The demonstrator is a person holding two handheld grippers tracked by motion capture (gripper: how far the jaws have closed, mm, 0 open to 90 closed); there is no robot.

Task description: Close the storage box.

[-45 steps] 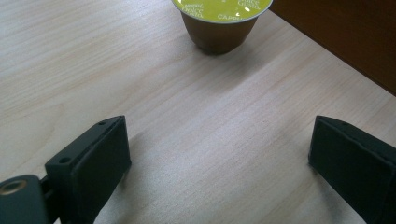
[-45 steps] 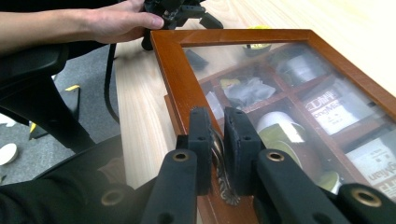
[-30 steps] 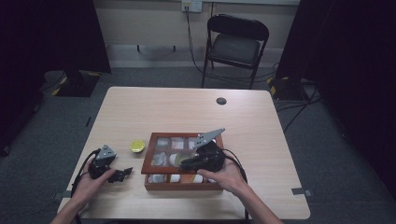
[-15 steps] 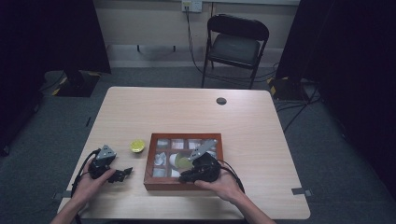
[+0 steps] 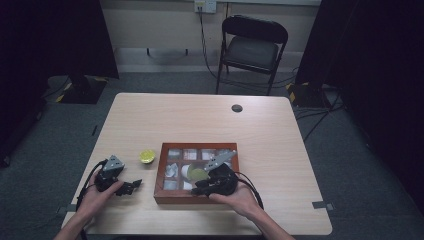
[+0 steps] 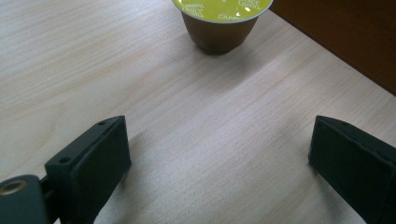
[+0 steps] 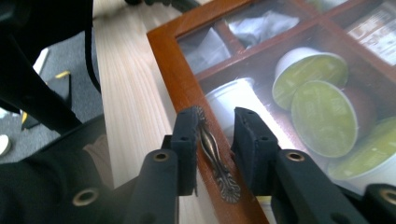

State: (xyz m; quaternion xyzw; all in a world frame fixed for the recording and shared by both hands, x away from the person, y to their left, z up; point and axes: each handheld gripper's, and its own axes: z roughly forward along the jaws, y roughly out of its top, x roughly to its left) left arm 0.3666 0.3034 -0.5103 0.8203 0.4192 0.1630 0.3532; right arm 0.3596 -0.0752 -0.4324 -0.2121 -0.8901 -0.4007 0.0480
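Note:
A wooden box [image 5: 164, 199] with a glass lid lies shut on the table, with green-topped capsules [image 7: 327, 116] and white packets in its compartments. My right gripper [image 7: 215, 116] straddles the small metal handle [image 7: 212, 149] on the lid's front frame. Its jaws have just been opening; the handle stands between them with a gap on one side. In the high view this gripper [image 5: 199, 189] rests low over the box's front. My left gripper [image 5: 131, 186] lies open on the table left of the box, nothing between its jaws [image 6: 219, 154]. A lone green-lidded capsule [image 6: 218, 23] stands ahead of it.
The lone capsule [image 5: 147, 156] sits just off the box's far-left corner. The box's wooden wall [image 6: 345, 42] runs along the left gripper's right side. A black disc [image 5: 237, 108] sits near the table's far edge, and a folding chair [image 5: 254, 47] stands beyond it.
My right gripper came down with the lid, which now lies flat on the box. Its jaws have parted from the handle. The left hand has not moved.

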